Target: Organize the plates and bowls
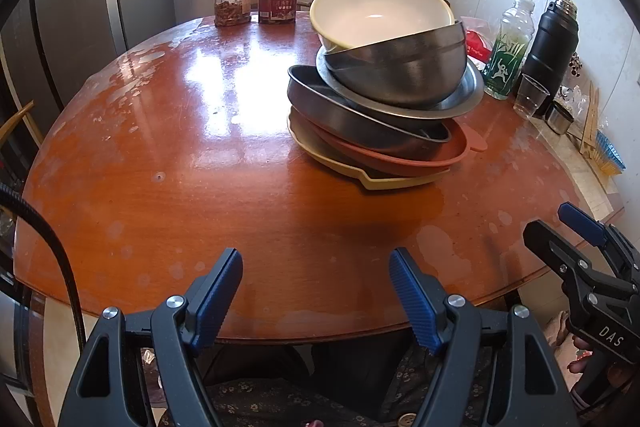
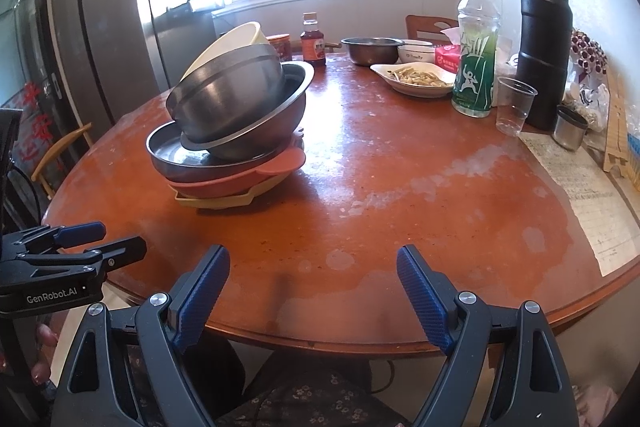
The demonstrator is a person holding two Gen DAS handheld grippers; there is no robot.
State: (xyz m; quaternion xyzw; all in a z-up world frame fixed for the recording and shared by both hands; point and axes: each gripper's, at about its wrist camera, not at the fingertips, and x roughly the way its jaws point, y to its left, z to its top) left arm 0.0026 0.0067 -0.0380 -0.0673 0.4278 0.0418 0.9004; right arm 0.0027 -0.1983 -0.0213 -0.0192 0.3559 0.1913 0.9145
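Note:
A tilted stack stands on the round wooden table: a cream bowl on top, inside a steel bowl, on a steel plate, a dark steel pan, a red-brown plate and a yellow plate. The stack shows in the right wrist view too. My left gripper is open and empty at the near table edge. My right gripper is open and empty, to the right of the left one.
Two jars stand at the back. A green-label bottle, clear cup, black thermos, small steel cup and paper sit right. A dish of food, steel bowl and sauce bottle sit behind.

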